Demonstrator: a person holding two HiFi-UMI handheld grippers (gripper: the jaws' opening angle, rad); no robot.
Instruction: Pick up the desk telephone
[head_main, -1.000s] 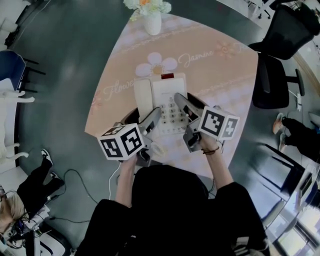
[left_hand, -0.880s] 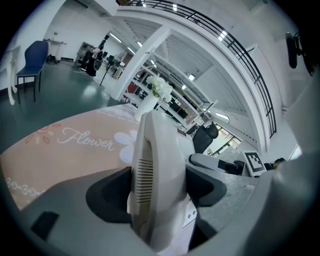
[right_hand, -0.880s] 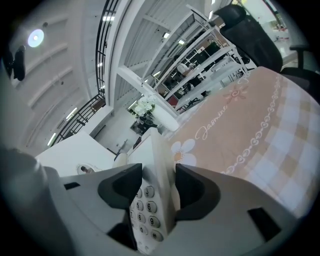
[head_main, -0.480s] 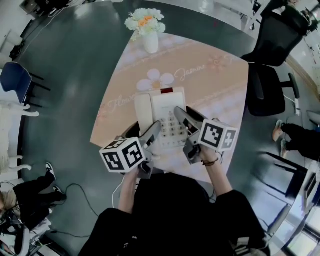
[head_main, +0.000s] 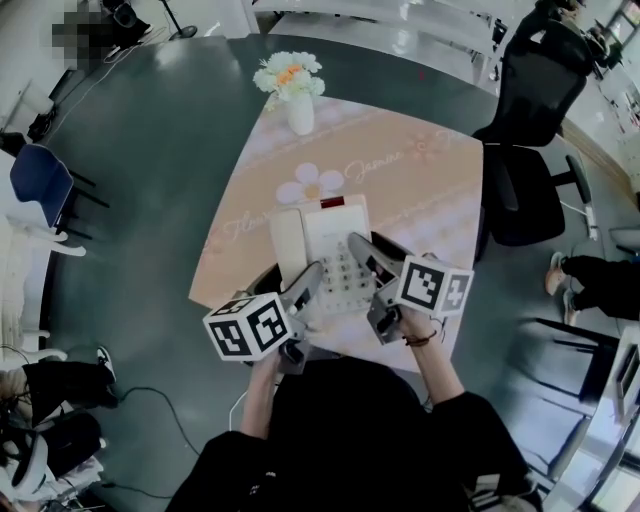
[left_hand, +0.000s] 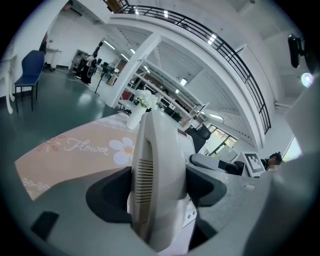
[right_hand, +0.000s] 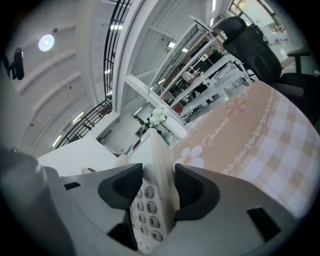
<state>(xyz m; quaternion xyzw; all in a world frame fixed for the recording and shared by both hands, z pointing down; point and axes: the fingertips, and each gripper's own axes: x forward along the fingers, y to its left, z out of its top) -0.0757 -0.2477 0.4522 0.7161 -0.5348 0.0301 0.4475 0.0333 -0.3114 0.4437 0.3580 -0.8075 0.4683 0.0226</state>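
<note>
The white desk telephone (head_main: 322, 243), with its handset on the left and keypad on the right, hangs above the peach tablecloth (head_main: 420, 190), held from both sides. My left gripper (head_main: 308, 280) is shut on the handset side; in the left gripper view the handset edge (left_hand: 160, 150) fills the gap between the dark pads. My right gripper (head_main: 360, 250) is shut on the keypad side. In the right gripper view the phone's right edge and number keys (right_hand: 149, 202) sit clamped between the pads of the right gripper (right_hand: 159, 186).
A white vase of flowers (head_main: 298, 95) stands at the table's far end. A black office chair (head_main: 540, 110) is at the right, a blue chair (head_main: 40, 185) at the far left. A cable (head_main: 170, 405) lies on the dark floor near a seated person's legs (head_main: 60, 385).
Both grippers have risen together with the telephone between them, and the table now looks smaller and further below. The grip on each side looks the same.
</note>
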